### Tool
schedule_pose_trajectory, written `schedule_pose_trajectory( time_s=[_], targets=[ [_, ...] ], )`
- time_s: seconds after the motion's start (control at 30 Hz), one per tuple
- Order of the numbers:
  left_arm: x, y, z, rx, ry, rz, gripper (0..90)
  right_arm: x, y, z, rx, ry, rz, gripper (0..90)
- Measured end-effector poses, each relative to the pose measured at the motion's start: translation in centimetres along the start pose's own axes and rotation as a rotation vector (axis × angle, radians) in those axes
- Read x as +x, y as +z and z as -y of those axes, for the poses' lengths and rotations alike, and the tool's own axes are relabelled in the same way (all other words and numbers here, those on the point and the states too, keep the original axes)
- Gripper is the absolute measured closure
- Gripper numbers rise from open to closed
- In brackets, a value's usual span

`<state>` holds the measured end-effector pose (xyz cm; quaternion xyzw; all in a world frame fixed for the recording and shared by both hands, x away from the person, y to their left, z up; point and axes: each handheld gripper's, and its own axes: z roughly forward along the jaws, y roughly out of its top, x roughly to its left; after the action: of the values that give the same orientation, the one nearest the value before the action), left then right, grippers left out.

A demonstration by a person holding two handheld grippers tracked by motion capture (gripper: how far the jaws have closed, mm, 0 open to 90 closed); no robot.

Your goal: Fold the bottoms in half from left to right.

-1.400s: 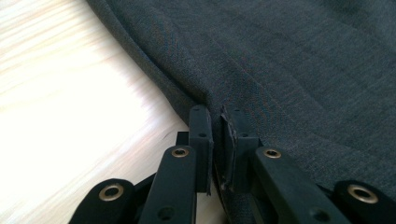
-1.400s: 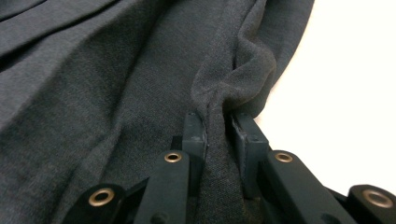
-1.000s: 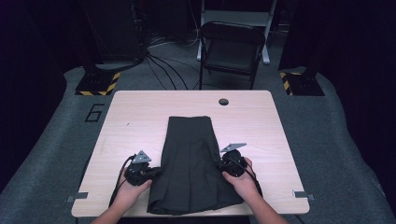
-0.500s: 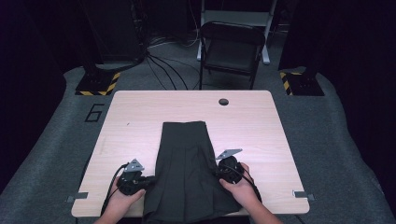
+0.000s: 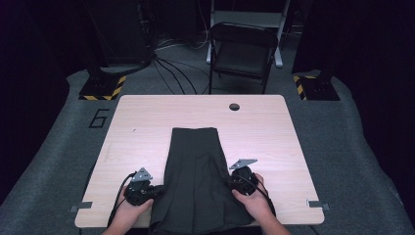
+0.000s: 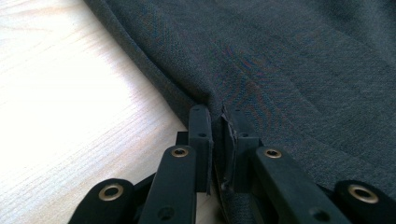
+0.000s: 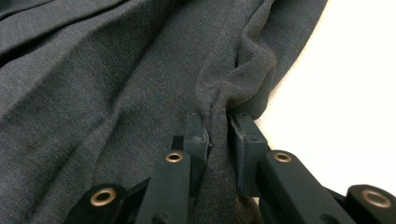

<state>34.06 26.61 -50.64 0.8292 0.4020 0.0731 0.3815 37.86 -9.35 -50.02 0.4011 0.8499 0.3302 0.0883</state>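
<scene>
**Dark garment pinched at both side edges on the table**

A dark grey garment is lying flat along the middle of a light wooden table, its narrower end pointing toward the far side and its wider end spilling over the near edge. In the high view the left gripper is sitting at the garment's left edge and the right gripper at its right edge, each held in a hand coming in from the near side; the other hand is wrapping the right tool.

In the left gripper view the black jaws are pressing together on a thin fold of the cloth's edge, with bare wood lying to the left. In the right gripper view the jaws are clamping a bunched ridge of fabric, which is puckering just beyond them.

A round cable hole is showing in the tabletop near the far edge, well apart from the cloth. Beyond the table a dark folding chair is standing on grey carpet, with loose cables running across the floor and two yellow-and-black striped bases at either side. A number 6 is marked on the floor left of the table.
</scene>
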Motion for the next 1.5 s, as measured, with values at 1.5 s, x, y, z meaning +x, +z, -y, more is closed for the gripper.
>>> schedule_pose_trajectory(
  time_s=[1.5],
  targets=[
    [3.1,3.0,-5.0,-0.082,-0.068,-0.052,47.3,-0.9,-0.7,-0.3,-0.095,0.001,0.041,52.9]
  ],
)
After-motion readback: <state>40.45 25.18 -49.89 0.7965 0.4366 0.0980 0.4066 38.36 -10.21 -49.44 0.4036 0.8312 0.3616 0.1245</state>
